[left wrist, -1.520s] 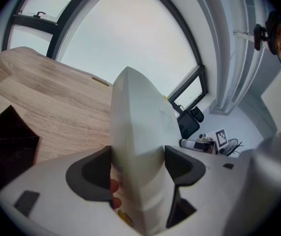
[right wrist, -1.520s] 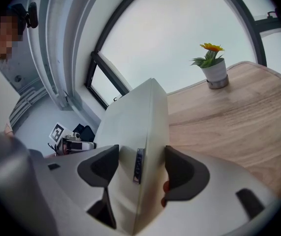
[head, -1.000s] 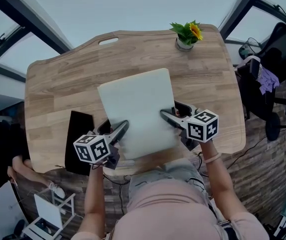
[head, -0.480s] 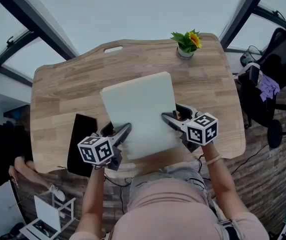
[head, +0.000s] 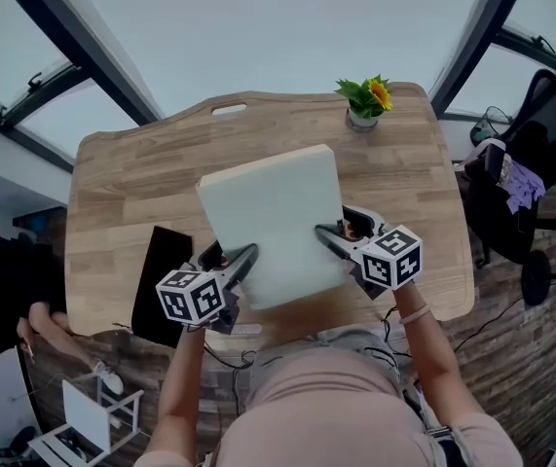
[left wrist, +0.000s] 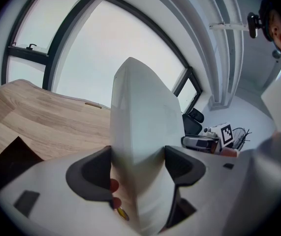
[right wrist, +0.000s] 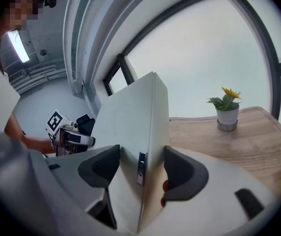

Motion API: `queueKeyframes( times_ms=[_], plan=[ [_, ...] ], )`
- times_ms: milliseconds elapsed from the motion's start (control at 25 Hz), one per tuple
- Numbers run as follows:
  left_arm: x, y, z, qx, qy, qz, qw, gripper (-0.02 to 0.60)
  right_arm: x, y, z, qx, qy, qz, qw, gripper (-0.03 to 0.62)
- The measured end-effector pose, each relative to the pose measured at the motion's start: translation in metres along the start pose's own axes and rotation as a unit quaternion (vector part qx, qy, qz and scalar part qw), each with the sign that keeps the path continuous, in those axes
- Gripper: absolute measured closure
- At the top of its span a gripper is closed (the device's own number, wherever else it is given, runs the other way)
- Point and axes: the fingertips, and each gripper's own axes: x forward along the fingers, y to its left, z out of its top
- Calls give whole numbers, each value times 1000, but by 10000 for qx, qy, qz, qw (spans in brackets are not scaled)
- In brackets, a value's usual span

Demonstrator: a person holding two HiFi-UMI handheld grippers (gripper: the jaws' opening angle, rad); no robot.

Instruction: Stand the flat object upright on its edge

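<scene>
**Laptop clamped from 2 sides over the counter**

Your left gripper [head: 233, 263] has its fingers clenched on the closed laptop [head: 273, 212] near its 7 o'clock corner. Your right gripper [head: 333, 237] grasps the edge at 4 o'clock. In each gripper view the fingers press on the laptop's 2 faces. The laptop sits over the middle of the wooden counter [head: 127, 178]; you cannot tell whether its far edge touches the wood. A potted flower [head: 365, 95] stands at 1 o'clock from it, and a black pad [head: 159, 282] lies at 8 o'clock.

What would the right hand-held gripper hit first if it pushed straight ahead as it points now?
Likely the white laptop that the right hand-held gripper clamps: its edge fills the line ahead and hides anything beyond.
</scene>
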Motion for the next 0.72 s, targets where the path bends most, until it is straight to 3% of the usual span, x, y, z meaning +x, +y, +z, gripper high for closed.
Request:
queueKeyframes(
  times_ms=[400,720],
  plan=[
    [-3,-9,7,313,-229,154,9991,270,-6,0,9,-416,-71,-7,9991,316],
    [-2,-17,13,856,-382,320,9951,270,-11,-2,15,-919,-154,-147,9955,319]
  ],
)
